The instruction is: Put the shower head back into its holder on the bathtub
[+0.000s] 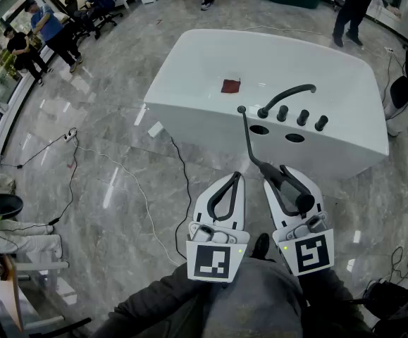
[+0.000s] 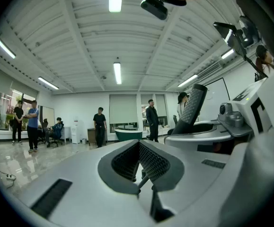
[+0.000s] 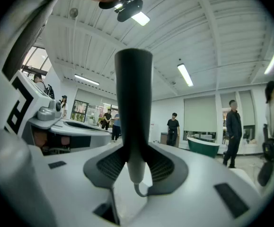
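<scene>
The white bathtub [image 1: 211,122] stands ahead of me on the marble floor. Its near deck carries a black spout [image 1: 288,94], several black knobs [image 1: 302,117] and two dark oval openings [image 1: 258,129]. My right gripper [image 1: 282,178] [image 3: 136,162] is shut on the black shower head [image 1: 292,189] [image 3: 133,103], held over the floor short of the tub. Its black hose [image 1: 247,138] runs up to the deck. My left gripper [image 1: 233,179] [image 2: 139,148] is beside it on the left, shut, with nothing in it.
A dark red patch [image 1: 230,86] lies inside the tub. Black cables [image 1: 184,182] trail over the floor left of the tub, near a small white box [image 1: 154,129]. People [image 1: 45,27] and office chairs are at the far left; a person [image 1: 350,9] stands behind the tub.
</scene>
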